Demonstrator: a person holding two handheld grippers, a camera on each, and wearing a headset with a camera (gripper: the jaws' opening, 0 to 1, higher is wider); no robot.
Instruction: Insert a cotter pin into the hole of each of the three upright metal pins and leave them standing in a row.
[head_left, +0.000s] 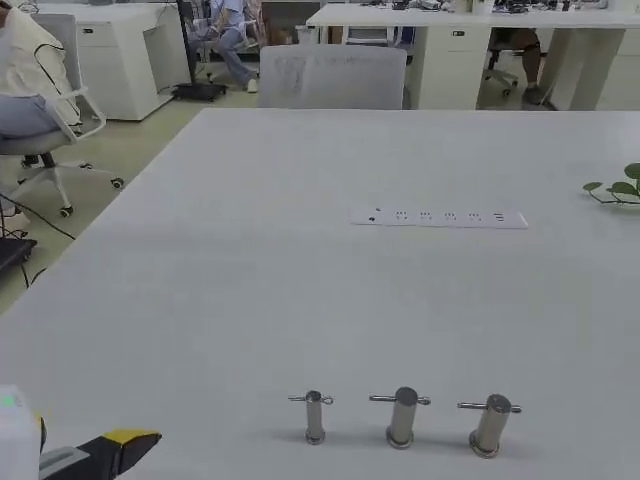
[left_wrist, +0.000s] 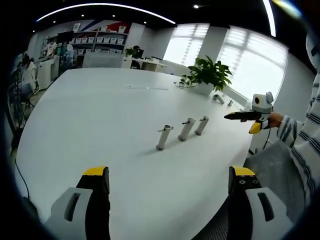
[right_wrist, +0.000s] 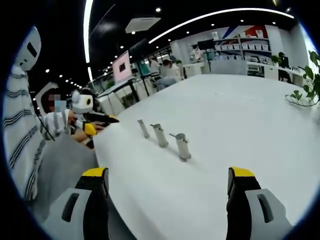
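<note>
Three metal pins (head_left: 402, 420) stand in a row on the counter (head_left: 250, 300), on the near side of the power strip (head_left: 440, 218). Each one has a cotter pin (head_left: 398, 399) through its top. The left tool (left_wrist: 169, 172) and the right tool (right_wrist: 168, 172) are both wide and hold nothing.

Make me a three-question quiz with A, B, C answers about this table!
1. How many upright silver metal pins stand in a row? A) two B) three C) five
2. Where is the flat white power strip? A) on the white table, beyond the pins B) on the floor C) on a chair
3. The jaws of the left hand-held gripper are: A) shut on a pin B) open and empty C) holding a leaf
Answers: 1 B, three stand side by side; 2 A, it lies mid-table behind the row; 3 B, nothing sits between its spread jaws.
</note>
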